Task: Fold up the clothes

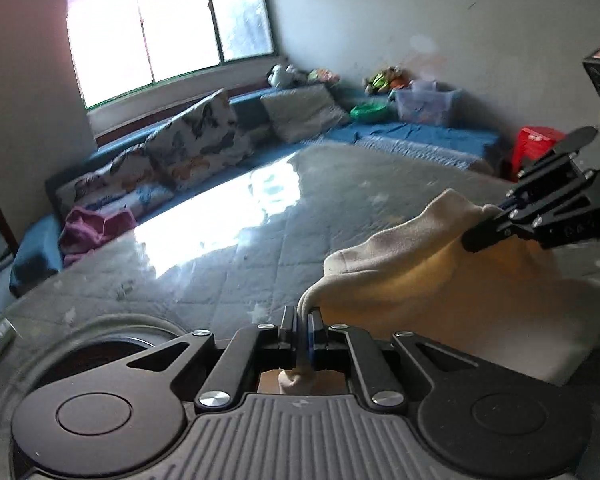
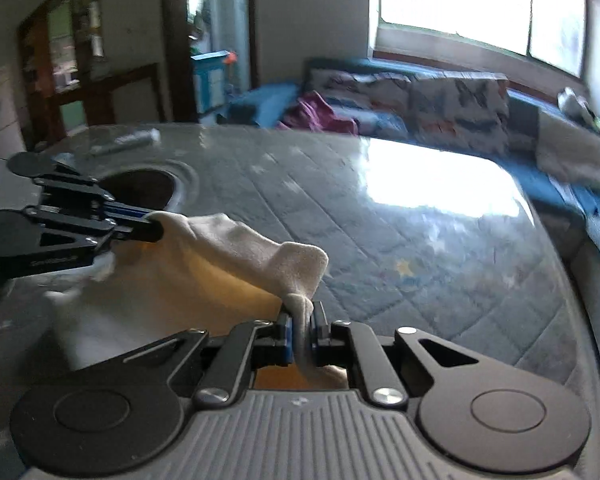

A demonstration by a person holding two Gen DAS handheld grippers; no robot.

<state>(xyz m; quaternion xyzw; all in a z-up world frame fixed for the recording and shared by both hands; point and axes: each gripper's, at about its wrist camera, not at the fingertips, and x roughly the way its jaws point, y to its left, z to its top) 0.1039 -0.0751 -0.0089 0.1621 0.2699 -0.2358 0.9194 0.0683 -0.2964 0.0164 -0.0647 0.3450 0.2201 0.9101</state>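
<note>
We see a soft, cream-coloured garment (image 1: pixel 404 272) of fleecy cloth stretched between our two grippers above a glossy tabletop (image 1: pixel 204 264) with a grey quilted diamond pattern under its clear cover. The left gripper (image 1: pixel 302 322) has its jaws pinching one bunched corner; the right gripper (image 2: pixel 300 322) has its jaws pinching the other. The cloth sags between them, its lower part lying flat on the tabletop. A round dark hole (image 2: pixel 140 188) sits near the left gripper. Ahead the surface lies open as far as the patterned cushions (image 1: pixel 196 140) by the window (image 1: pixel 168 24).
</note>
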